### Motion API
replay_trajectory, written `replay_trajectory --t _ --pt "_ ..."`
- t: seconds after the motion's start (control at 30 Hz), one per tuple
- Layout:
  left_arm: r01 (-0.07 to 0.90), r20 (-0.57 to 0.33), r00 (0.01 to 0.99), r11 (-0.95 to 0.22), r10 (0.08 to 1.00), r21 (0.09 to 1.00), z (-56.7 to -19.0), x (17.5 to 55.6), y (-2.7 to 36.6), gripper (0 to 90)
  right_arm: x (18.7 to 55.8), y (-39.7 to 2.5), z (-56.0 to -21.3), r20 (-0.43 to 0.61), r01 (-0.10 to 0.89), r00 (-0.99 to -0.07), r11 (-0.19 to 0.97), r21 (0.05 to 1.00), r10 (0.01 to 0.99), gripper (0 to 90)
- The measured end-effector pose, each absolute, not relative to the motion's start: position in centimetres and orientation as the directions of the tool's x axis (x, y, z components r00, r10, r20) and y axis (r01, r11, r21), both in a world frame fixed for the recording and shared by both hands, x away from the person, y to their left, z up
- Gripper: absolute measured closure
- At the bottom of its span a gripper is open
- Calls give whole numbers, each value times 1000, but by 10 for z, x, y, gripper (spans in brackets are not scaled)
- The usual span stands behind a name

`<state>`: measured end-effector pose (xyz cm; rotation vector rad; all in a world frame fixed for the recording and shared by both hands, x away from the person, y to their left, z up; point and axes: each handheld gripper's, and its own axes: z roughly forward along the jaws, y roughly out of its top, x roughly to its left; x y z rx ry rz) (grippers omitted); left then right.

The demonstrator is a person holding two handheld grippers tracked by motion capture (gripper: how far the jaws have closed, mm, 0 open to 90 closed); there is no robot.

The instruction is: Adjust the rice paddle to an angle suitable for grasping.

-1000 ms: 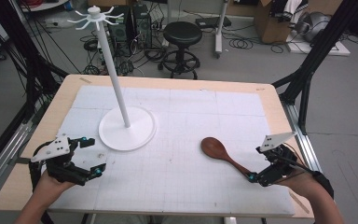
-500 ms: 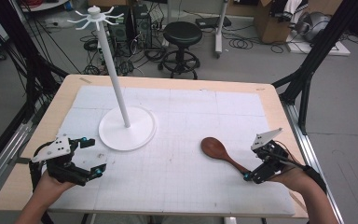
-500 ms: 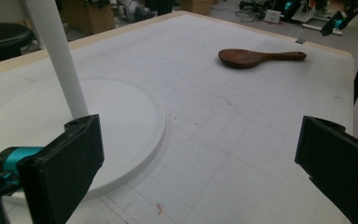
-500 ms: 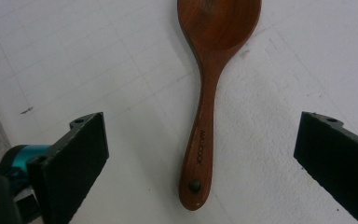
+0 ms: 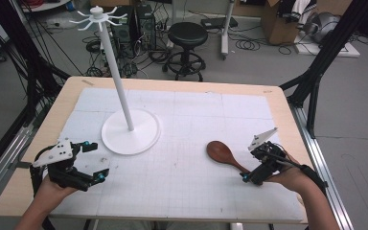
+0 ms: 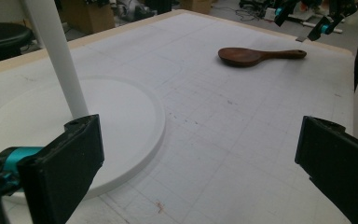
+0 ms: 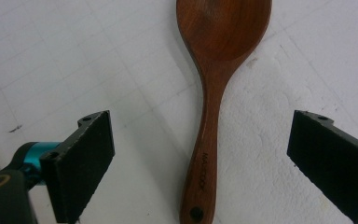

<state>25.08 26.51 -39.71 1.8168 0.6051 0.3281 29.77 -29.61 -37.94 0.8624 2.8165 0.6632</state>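
Note:
A dark wooden spoon [image 5: 222,154] lies flat on the white gridded mat [image 5: 187,124], bowl to the left, handle towards the right hand. My right gripper [image 5: 249,165] is open at the handle's end. In the right gripper view the spoon [image 7: 214,70] runs up the middle, and the right gripper [image 7: 200,135] has one jaw on each side of the handle, not touching it. My left gripper [image 5: 95,161] is open and holds nothing, just in front of the white stand's round base [image 5: 143,139]. The left gripper [image 6: 200,140] looks across the mat at the spoon [image 6: 251,56].
A tall white pole [image 5: 116,76] rises from the base and carries a ring of hooks [image 5: 98,15] at its top. The pole [image 6: 56,56] and base [image 6: 121,112] stand close to the left jaw. The wooden table edge [image 5: 287,115] frames the mat.
My right gripper has moved left and down over the spoon's handle end, and its jaws now straddle the handle. The left gripper and the spoon have stayed where they were.

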Motion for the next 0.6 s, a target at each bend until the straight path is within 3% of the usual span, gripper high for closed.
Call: replay_trajectory --t 0.43,0.53,0.6 --pt "241 -73 828 -235 556 942 -398 250 265 17 307 -285 -390 24 529 -826 759 379 563 81" --pt "239 -69 829 -239 555 941 -398 250 264 17 310 -283 -393 14 529 -827 769 359 562 151" --pt "241 -70 827 -240 558 940 -398 250 264 17 312 -282 -396 15 530 -828 773 349 561 149"
